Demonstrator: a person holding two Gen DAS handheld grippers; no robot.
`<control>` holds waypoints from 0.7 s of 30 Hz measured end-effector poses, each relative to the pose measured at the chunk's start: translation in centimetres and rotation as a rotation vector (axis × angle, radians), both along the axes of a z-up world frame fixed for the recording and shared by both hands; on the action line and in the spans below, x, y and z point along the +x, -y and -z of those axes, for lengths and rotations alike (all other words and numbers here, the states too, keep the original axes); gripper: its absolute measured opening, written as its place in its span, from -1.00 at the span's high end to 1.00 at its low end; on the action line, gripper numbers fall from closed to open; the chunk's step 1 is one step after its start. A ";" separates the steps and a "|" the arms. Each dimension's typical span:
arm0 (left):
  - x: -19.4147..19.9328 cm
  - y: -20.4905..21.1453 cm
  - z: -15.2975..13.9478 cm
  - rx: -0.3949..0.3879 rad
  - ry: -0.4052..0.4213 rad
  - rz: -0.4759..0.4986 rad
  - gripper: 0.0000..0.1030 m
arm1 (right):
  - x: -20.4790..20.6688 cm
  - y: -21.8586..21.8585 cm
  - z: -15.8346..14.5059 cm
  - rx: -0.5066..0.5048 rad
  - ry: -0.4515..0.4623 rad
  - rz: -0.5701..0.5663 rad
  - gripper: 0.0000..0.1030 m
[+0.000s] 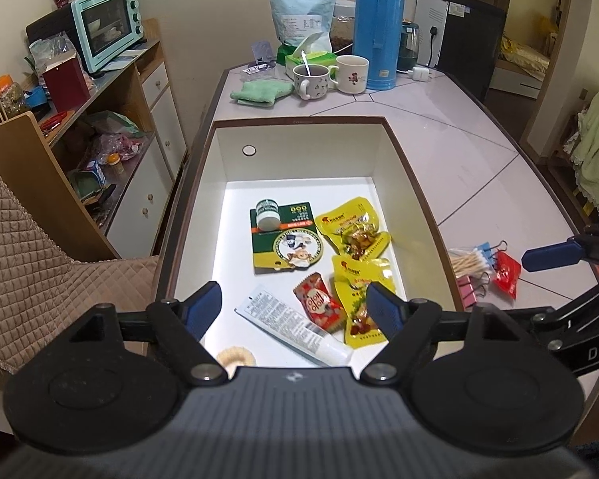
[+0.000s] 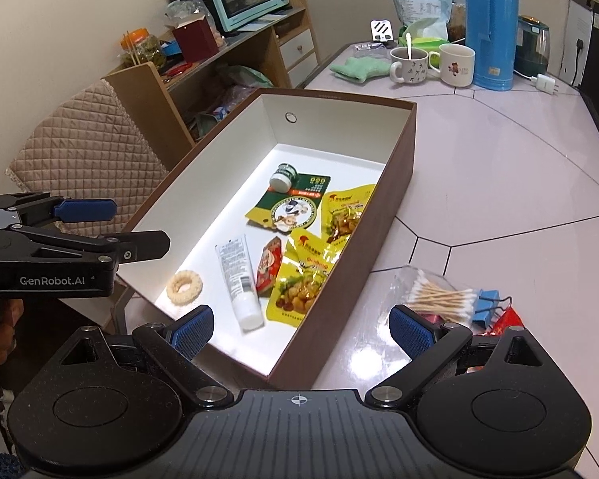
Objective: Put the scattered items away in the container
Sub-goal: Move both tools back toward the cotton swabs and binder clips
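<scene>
A brown box point(image 1: 413, 183) point(image 2: 405, 159) with a white inside stands on the tiled table. In it lie a green card with a small jar point(image 1: 285, 235) point(image 2: 295, 199), two yellow snack packs point(image 1: 353, 229) point(image 2: 303, 283), a red candy point(image 1: 319, 305), a white tube point(image 1: 291, 325) point(image 2: 239, 279) and a ring biscuit point(image 2: 184, 287). My left gripper point(image 1: 295, 311) hangs open over the box's near end, holding nothing. My right gripper point(image 2: 299, 329) is open over the box's near right corner. On the table right of the box lie cotton swabs point(image 2: 439, 293) point(image 1: 469, 261), binder clips point(image 2: 489, 305) and a red packet point(image 1: 507, 273).
At the table's far end stand a blue thermos point(image 1: 379, 28), two mugs point(image 1: 331, 76), a green cloth point(image 1: 261, 94) and a pouch point(image 1: 301, 12). A padded chair point(image 1: 32, 275) and a shelf with a mint oven point(image 1: 108, 26) are to the left.
</scene>
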State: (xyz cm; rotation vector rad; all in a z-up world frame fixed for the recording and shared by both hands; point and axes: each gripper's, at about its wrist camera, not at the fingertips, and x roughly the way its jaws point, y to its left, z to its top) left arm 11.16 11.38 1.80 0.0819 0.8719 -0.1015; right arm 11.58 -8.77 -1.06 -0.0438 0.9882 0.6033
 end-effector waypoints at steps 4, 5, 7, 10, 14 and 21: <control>-0.9 0.3 0.2 0.004 -0.008 -0.007 -0.49 | -0.7 0.0 0.0 -0.004 0.004 -0.014 -0.88; -1.1 0.3 0.2 0.005 -0.011 -0.009 -0.49 | -0.9 0.0 0.1 -0.005 0.003 -0.018 -0.88; -1.6 0.5 0.3 0.007 -0.016 -0.012 -0.49 | -1.1 0.0 0.2 -0.009 0.003 -0.026 -0.88; -2.3 0.7 0.6 0.011 -0.027 -0.016 -0.49 | -1.5 0.1 0.4 -0.010 0.000 -0.038 -0.88; -3.1 1.2 1.0 0.016 -0.042 -0.025 -0.49 | -2.0 0.4 0.6 -0.005 -0.004 -0.054 -0.88; -4.4 2.2 1.6 0.026 -0.064 -0.044 -0.49 | -2.5 1.6 0.5 0.011 0.005 -0.075 -0.88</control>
